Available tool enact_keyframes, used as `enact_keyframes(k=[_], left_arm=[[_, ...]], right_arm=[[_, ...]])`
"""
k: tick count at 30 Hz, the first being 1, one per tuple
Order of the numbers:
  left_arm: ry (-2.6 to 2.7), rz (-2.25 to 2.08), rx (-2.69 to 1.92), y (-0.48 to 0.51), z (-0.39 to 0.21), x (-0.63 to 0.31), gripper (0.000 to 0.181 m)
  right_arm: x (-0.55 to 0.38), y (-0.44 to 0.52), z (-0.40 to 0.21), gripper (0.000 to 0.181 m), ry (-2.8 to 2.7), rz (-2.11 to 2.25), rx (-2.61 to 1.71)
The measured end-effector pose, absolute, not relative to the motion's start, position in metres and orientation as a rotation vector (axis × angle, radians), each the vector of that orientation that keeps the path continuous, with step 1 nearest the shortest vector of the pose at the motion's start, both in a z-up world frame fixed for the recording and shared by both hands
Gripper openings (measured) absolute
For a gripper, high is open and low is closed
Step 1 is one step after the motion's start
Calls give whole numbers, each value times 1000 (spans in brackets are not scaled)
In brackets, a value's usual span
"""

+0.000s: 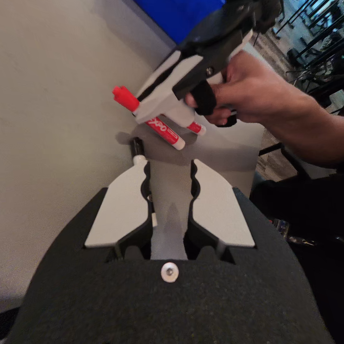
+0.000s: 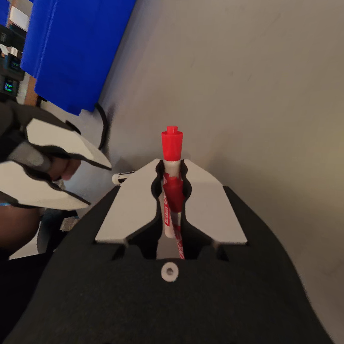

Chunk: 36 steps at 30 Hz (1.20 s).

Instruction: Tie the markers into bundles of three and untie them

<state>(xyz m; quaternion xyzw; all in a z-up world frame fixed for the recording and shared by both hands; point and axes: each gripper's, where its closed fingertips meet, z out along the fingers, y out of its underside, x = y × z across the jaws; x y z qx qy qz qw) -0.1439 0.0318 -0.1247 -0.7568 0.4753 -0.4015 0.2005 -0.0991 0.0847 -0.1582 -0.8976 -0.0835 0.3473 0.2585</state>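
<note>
Right gripper (image 2: 172, 165) clenched on two red markers (image 2: 172, 147) with printed labels, left gripper (image 1: 169, 163) released

Two markers (image 2: 172, 188) sit between the right hand-held gripper (image 2: 171, 167) fingers (above the table (image 2: 260, 93)).

Two red markers (image 2: 172, 167) clamped in the right tool (image 2: 171, 163); black marker (image 1: 137, 149) on table.

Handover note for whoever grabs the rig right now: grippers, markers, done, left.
Right gripper: shut on two red-capped white whiteboard markers, held above the grey table.
Left gripper: open, empty.
Black-capped white marker lies on the table by the left gripper's fingertip.
Done: two red ones gathered. No tie or band visible.
Left: probably add the black-capped one as third, then tie and untie.
</note>
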Motion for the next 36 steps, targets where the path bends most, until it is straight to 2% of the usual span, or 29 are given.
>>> enact_keyframes(k=[2, 5, 9, 13, 18, 21, 28, 36], left_arm=[[1328, -1008, -2142, 28, -135, -145, 42], [1250, -925, -2283, 29, -152, -143, 65], [1215, -1068, -2299, 23, -154, -122, 59], [1283, -982, -2295, 31, -155, -119, 57], [1347, -990, -2247, 23, -146, -120, 58], [1405, -957, -2216, 17, -150, -122, 57], [1516, -956, -2172, 3, -159, -115, 56], [1519, -996, -2141, -1, -153, -120, 56]], right_arm=[[-98, 84, -159, 18, -231, 961, -2434], [-93, 83, -162, 18, -277, 923, -2465], [-92, 82, -163, 18, -338, 916, -2499], [-96, 91, -151, 18, -376, 966, -2444], [-86, 102, -97, 19, -430, 920, -2337], [-61, 89, -79, 19, -440, 746, -2420], [-38, 25, -138, 19, -359, 521, -2770], [-60, 34, -162, 18, -379, 318, -2844]])
